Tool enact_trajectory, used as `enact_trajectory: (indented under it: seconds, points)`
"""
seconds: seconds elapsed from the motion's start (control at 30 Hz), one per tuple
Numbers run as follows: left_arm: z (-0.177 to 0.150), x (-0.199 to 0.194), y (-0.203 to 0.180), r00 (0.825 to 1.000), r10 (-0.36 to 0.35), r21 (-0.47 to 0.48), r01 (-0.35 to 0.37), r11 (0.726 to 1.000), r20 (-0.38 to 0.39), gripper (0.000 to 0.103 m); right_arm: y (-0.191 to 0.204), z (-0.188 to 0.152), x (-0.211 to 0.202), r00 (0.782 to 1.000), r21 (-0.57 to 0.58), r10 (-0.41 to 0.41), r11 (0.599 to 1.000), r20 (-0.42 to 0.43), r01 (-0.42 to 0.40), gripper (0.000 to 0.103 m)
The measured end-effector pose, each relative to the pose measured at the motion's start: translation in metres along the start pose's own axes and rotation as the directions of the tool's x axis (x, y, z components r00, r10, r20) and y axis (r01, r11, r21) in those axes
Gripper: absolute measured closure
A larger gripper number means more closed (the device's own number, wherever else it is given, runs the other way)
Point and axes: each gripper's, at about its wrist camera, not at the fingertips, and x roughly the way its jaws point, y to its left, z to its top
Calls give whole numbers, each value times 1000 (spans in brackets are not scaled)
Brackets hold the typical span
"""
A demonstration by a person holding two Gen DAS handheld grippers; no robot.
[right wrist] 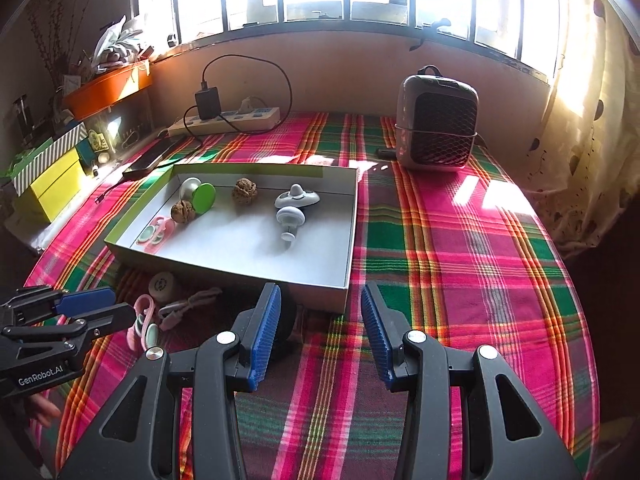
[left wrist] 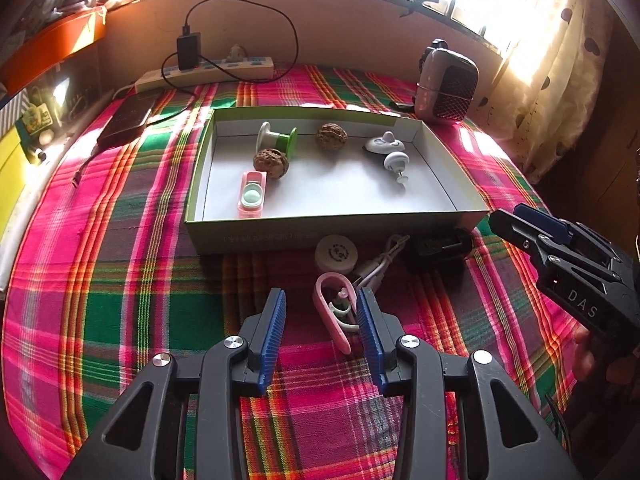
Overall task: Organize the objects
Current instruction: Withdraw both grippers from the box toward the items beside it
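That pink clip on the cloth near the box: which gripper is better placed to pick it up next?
Probably the left gripper: the pink clip lies between its open fingers. The right gripper is open over bare cloth beside the box, away from the clip.

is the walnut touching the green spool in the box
Touching: in the left wrist view the nearer walnut rests against the green spool, with no gap between them.

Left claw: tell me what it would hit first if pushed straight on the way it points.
Probably the pink loop-shaped plastic clip lying on the plaid cloth: it sits between the open left claw fingers, nearer the right one. Beyond it lie the small white round case and the shallow cardboard box; depth is unclear.
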Motion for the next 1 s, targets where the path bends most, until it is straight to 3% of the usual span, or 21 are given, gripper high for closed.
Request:
enact_trajectory:
  seconds: [0.77,0.9,1.0]
  points:
    - [-7,19,-14,998,30,18,-29,999,-51,67,-6,-15,4,999,18,19,1000,-33,-18,60]
    - [-6,18,-11,998,50,16,-49,999,-46,67,-3,-16,9,998,8,51,999,-47,-51,60]
    - [-6,16,-5,997,72,10,-72,997,-38,67,0,-16,12,991,9,122,993,-53,-121,60]
